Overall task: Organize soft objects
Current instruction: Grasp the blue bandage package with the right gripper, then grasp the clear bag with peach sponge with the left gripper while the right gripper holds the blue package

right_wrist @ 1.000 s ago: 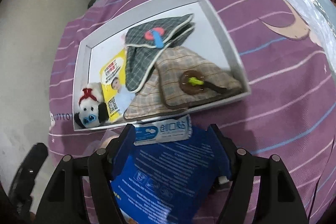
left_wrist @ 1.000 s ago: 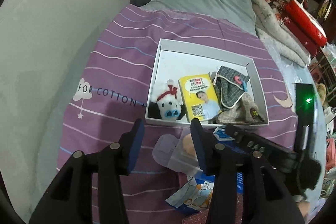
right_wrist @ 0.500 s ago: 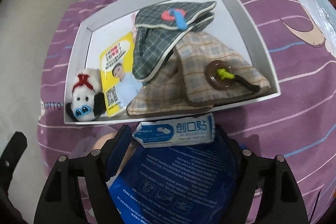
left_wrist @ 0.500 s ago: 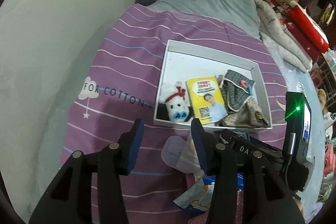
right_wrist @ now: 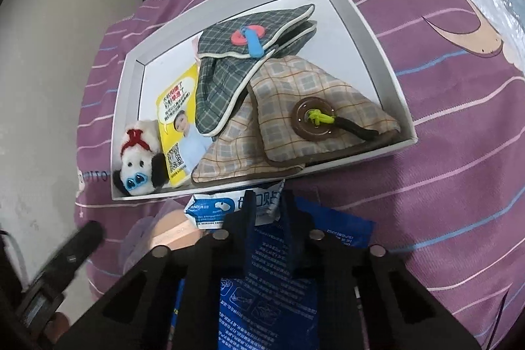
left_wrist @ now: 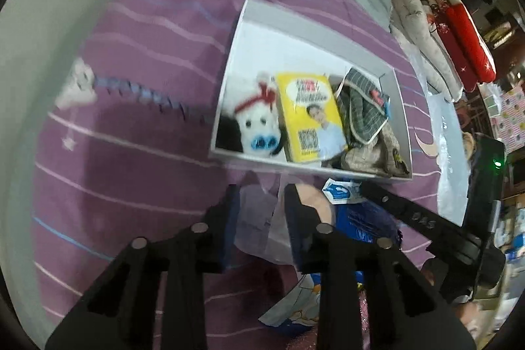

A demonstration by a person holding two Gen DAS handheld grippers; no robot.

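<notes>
The bedspread (right_wrist: 443,153) is purple with thin pale stripes. The booklet (right_wrist: 178,127) is yellow; one pouch (right_wrist: 236,68) is grey-green plaid, another (right_wrist: 295,107) beige check.

Yellow packet (right_wrist: 178,123) in the white box (right_wrist: 377,54): QR code and Chinese characters in a speech bubble, too small to read; small white-and-blue pouch (right_wrist: 229,209): large Chinese characters partly hidden by the gripper, plus a short Latin brand word, unclear; dark blue bag (right_wrist: 279,284): white small print and diagrams, illegible; purple bedsheet (right_wrist: 426,186): letters "OTTO" beside the box's left edge; blurred in the left wrist view.
</notes>
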